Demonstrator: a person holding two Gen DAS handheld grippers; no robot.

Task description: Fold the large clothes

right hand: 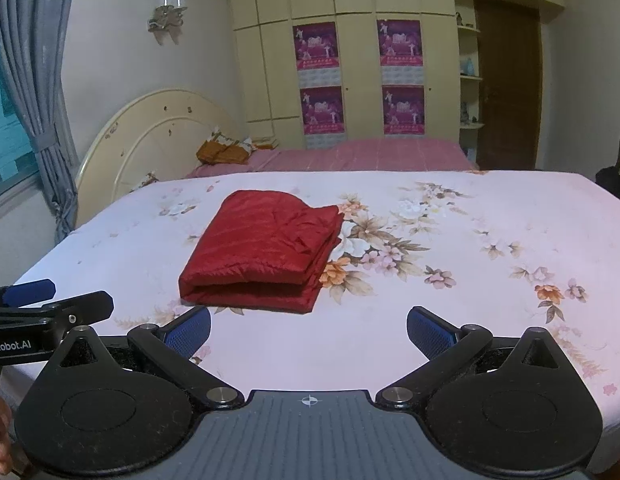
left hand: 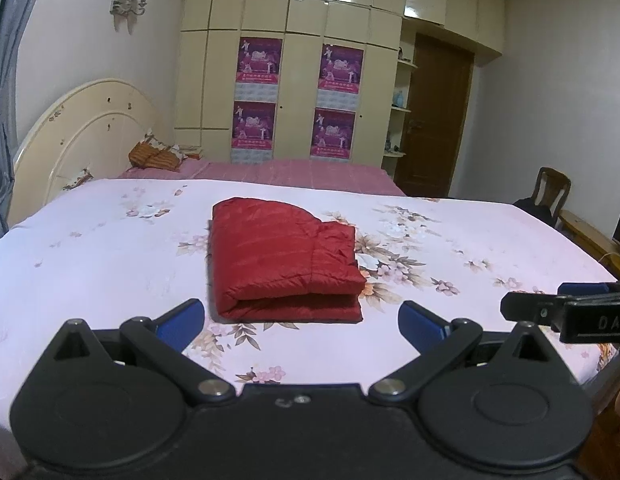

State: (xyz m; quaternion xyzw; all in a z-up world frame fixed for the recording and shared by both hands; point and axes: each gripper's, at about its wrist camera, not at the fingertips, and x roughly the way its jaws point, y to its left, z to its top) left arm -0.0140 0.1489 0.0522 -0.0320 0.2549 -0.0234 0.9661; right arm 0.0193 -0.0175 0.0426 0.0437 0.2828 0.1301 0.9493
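A red padded jacket (left hand: 283,260) lies folded into a compact rectangle on the pale floral bed sheet (left hand: 101,248); it also shows in the right wrist view (right hand: 265,256). My left gripper (left hand: 301,320) is open and empty, held just short of the jacket's near folded edge. My right gripper (right hand: 307,330) is open and empty, a little back from the jacket and to its right. The right gripper's fingers (left hand: 550,308) show at the right edge of the left wrist view. The left gripper's fingers (right hand: 49,304) show at the left edge of the right wrist view.
A cream headboard (left hand: 81,136) stands at the left. A pink bedspread (left hand: 293,172) and a patterned pillow (left hand: 155,154) lie behind. Cream wardrobes (left hand: 293,80) with purple posters fill the far wall, beside a brown door (left hand: 434,120). A wooden chair (left hand: 550,196) stands at the right.
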